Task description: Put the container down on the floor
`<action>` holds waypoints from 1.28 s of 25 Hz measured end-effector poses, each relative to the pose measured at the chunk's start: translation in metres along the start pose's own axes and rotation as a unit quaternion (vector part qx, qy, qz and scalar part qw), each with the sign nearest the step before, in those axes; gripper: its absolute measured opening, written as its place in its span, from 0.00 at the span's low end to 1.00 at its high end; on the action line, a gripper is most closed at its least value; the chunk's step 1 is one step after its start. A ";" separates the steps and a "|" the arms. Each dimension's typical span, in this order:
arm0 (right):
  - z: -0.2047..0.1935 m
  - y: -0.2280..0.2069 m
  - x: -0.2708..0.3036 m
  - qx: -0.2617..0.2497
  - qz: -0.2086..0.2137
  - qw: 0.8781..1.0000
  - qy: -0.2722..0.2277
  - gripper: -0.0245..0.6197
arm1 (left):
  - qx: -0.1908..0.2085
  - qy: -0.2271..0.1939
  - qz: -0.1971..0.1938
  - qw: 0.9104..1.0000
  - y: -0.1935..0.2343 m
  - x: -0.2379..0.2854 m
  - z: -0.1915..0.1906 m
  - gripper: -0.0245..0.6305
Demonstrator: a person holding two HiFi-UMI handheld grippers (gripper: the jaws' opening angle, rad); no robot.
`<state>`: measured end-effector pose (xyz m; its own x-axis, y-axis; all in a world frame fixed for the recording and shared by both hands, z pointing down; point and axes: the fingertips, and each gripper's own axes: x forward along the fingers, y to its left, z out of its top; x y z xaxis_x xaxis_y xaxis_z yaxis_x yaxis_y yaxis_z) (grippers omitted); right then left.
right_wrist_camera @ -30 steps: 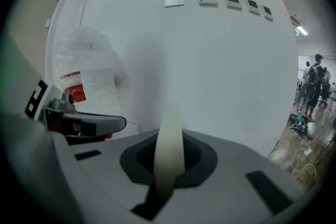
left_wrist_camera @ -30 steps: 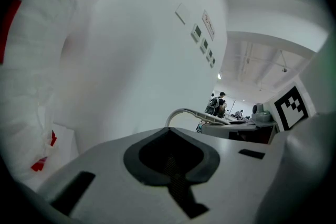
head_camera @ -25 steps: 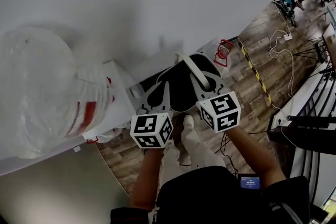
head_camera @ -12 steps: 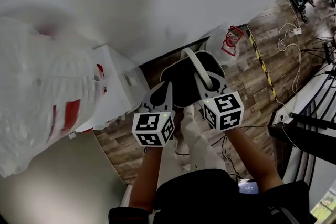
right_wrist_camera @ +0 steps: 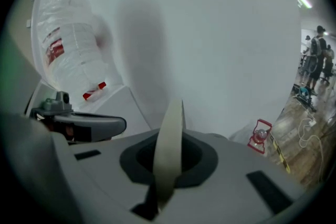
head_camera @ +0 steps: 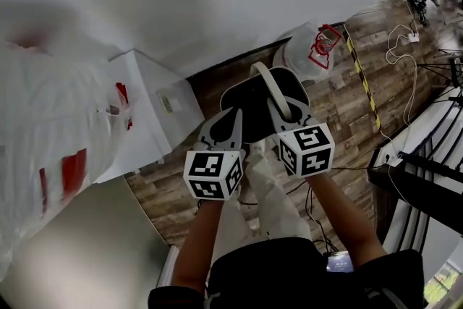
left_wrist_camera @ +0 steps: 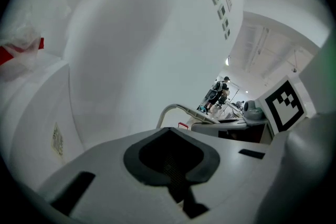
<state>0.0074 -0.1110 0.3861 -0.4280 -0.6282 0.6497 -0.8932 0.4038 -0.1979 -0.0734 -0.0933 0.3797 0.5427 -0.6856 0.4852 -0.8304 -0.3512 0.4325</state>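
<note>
**Container (head_camera: 249,108) hung from R gripper (right_wrist_camera: 167,165), over floor (head_camera: 340,112)**

We note R fingers pinch the pale handle (right_wrist_camera: 169,134). L gripper (left_wrist_camera: 173,170) fingers pressed together, nothing betw. them. Dark container sits just past both sets of fingertips, L fingers alongside its near edge. Wood floor shows beyond it.

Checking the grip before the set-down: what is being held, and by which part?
The right gripper is shut on the cream handle of the black container. Nothing shows between the jaws of the left gripper.
</note>
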 end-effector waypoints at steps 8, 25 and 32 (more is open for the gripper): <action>-0.030 -0.008 0.028 0.032 -0.003 0.999 0.014 0.09 | -0.010 0.020 0.018 1.000 0.029 0.012 -0.032 0.06; -0.109 -0.032 0.098 0.037 -0.012 0.994 0.103 0.09 | -0.057 0.058 0.038 0.996 0.069 0.059 -0.104 0.06; -0.145 -0.044 0.129 0.034 -0.021 0.988 0.146 0.09 | -0.068 0.087 0.038 0.993 0.083 0.082 -0.144 0.06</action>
<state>0.0116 -0.1138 0.5848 -0.3414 -0.4198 0.8410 -0.9207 0.3294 -0.2093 -0.0795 -0.0863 0.5649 0.5026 -0.5820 0.6393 -0.8515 -0.2053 0.4825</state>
